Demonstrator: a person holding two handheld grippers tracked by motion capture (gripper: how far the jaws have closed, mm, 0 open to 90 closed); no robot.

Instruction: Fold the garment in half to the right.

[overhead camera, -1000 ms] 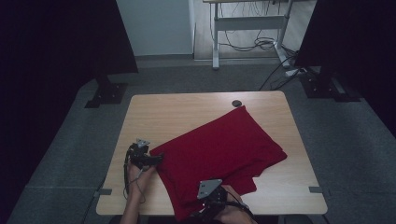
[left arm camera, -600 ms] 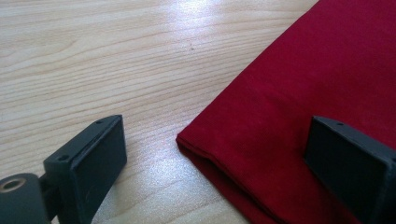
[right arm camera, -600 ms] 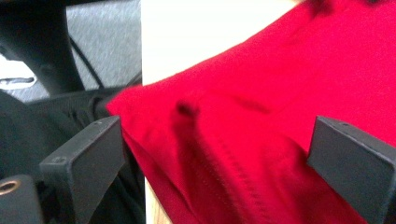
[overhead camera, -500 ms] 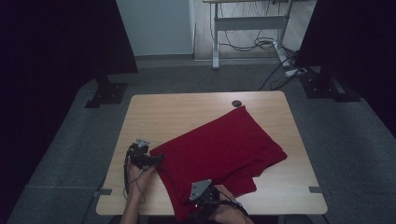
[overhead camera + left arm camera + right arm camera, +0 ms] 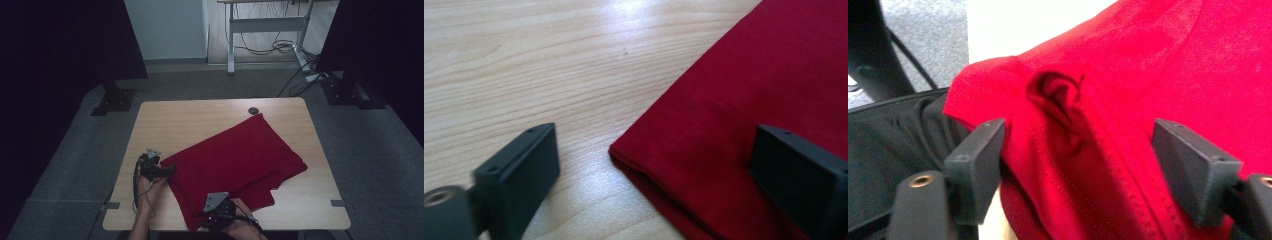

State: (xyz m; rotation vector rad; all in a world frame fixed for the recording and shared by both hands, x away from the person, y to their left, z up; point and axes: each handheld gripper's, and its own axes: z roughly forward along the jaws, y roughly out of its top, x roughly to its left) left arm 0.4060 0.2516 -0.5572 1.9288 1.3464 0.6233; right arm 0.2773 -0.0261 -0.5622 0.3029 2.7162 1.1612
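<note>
A folded red cloth (image 5: 235, 165) lies slantwise on the light wooden table (image 5: 190, 120), its far corner just beside a small dark round object (image 5: 254, 110) whose nature cannot be made out. The cloth's near corner hangs at the table's front edge, where the right gripper (image 5: 212, 220) and the person's hand behind it cover part of it; the forearms are cut off by the lower border. In the right gripper view the stitched hem bunches into a small fold between the two black jaws, which have just been closing and stand fairly wide, the left one against the cloth's edge and the right one apparently still clear of it. The left gripper (image 5: 167, 171) sits at the cloth's left corner. In the left gripper view its jaws, also just closing, straddle that corner widely: one over bare wood, the other above the red fabric, neither pressing it.
</note>
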